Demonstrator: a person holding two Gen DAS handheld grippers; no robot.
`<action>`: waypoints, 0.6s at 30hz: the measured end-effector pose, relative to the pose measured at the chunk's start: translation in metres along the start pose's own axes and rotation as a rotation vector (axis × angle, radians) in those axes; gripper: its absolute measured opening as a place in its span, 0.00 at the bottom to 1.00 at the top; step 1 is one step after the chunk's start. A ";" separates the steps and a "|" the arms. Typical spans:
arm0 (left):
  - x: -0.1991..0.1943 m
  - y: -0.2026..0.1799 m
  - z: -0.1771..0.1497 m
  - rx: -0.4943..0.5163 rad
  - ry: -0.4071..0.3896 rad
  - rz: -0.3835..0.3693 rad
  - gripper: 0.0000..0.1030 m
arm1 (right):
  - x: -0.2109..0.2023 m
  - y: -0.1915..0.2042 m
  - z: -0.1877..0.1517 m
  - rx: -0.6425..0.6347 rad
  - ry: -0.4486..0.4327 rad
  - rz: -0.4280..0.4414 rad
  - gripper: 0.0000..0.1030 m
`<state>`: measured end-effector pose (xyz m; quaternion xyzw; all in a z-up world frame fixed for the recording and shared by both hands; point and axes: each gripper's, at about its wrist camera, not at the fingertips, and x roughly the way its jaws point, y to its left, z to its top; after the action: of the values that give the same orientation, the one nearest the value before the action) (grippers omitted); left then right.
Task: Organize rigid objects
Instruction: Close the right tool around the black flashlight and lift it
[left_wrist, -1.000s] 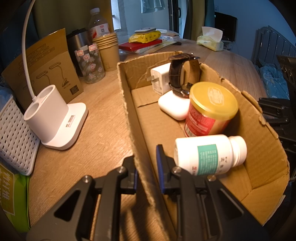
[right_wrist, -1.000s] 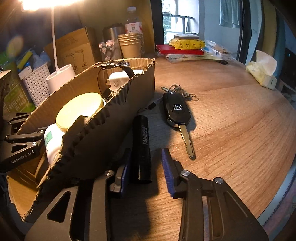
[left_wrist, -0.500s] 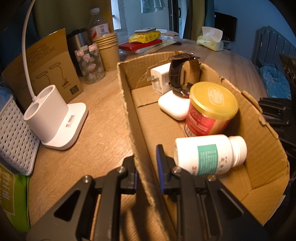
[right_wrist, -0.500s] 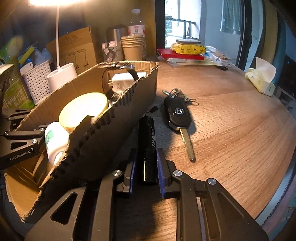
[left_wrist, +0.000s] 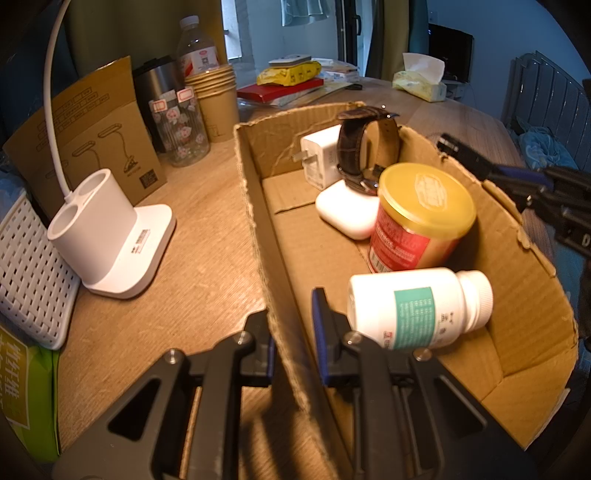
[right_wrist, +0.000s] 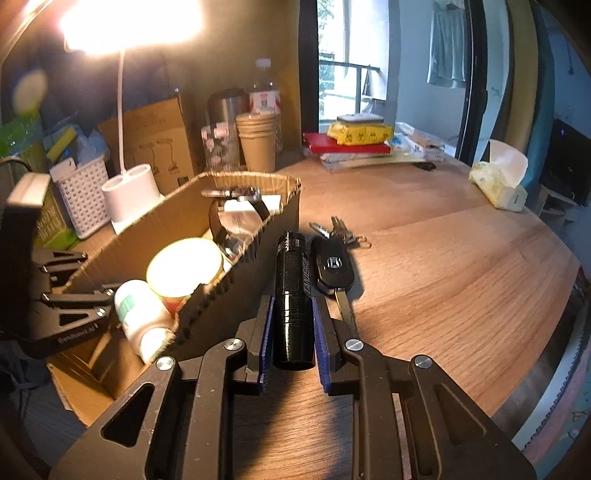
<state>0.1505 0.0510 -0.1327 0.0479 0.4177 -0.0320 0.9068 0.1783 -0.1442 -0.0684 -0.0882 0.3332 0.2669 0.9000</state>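
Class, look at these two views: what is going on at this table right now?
A person is tidying small items into a cardboard box. The left hand-held gripper is clamped on the box's near wall. The right hand-held gripper is shut on a black flashlight beside the box. A car key lies on the table, not yet boxed.

The car key's (right_wrist: 334, 271) blade is partly hidden behind the hand-held gripper (right_wrist: 291, 339).
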 end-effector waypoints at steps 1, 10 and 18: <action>0.000 0.000 0.000 0.000 0.000 0.000 0.17 | -0.002 0.000 0.001 0.000 -0.007 -0.001 0.21; 0.000 0.000 0.000 0.000 0.000 0.000 0.17 | -0.028 0.000 0.018 0.004 -0.085 -0.006 0.21; 0.000 0.000 0.000 0.000 0.000 0.000 0.17 | -0.040 0.005 0.031 -0.009 -0.133 -0.002 0.21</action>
<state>0.1505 0.0511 -0.1327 0.0479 0.4176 -0.0321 0.9068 0.1673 -0.1462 -0.0188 -0.0746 0.2712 0.2727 0.9201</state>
